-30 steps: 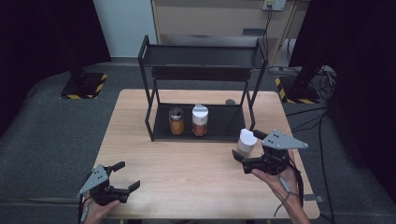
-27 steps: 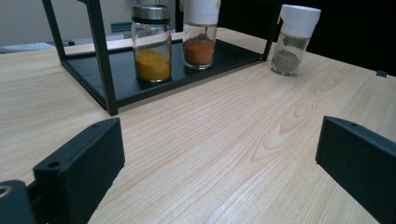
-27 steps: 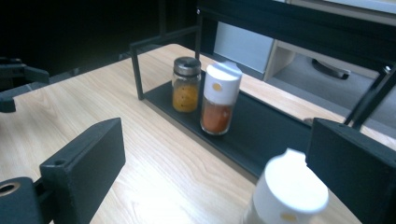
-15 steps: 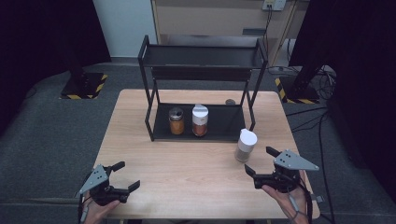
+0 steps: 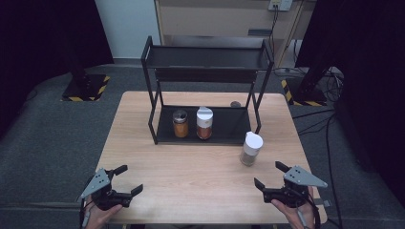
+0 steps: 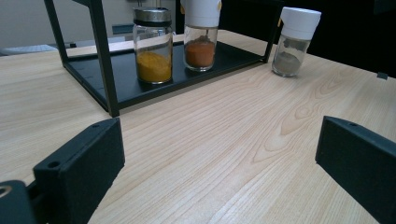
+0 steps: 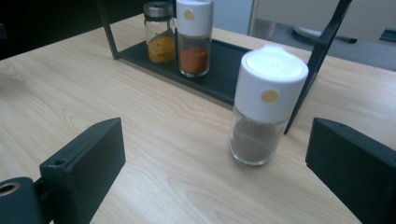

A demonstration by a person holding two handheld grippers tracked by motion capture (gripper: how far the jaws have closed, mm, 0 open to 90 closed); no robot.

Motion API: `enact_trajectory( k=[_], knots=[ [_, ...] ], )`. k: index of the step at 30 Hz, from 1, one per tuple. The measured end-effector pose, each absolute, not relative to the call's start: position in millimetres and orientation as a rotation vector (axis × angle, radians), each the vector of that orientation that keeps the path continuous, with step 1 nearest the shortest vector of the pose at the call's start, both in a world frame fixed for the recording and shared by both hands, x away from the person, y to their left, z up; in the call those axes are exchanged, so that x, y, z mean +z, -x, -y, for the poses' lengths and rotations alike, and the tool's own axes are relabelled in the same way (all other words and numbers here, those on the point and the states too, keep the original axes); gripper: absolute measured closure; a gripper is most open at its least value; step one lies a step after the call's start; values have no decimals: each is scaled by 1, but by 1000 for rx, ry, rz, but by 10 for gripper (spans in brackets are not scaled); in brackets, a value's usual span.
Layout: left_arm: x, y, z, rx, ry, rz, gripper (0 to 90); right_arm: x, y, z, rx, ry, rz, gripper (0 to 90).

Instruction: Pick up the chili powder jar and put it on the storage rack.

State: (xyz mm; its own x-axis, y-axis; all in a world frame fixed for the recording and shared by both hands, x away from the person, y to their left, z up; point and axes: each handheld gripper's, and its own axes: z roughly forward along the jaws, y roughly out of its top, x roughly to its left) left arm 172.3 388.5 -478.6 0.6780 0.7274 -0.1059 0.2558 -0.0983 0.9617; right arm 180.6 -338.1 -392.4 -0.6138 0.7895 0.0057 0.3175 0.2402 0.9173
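Jar (image 5: 250, 148) with white cap stands free on table (image 5: 191, 176) beside rack (image 5: 205, 76) | right gripper (image 5: 272, 177) empty, jaws wide, just short of it | left gripper (image 5: 128, 180) open, idle | next, likely: advance, close on jar.

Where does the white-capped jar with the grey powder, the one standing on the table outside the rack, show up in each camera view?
High view: grey-powder jar right of centre on the table, just off the black rack.
Left gripper view: the jar at upper right, beyond the rack's right post.
Right gripper view: the jar at centre right, close ahead between the jaws.
Shared landmark: the orange-powder jar on the rack's bottom shelf.
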Motion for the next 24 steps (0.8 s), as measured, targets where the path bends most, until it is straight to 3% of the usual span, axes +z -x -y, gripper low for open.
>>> enact_trajectory(
  k=[24],
  knots=[
    [-479, -172, -389, 483, -1667, -805, 3, -418, -181, 340, 1334, -1047, -2058, 47]
  ],
)
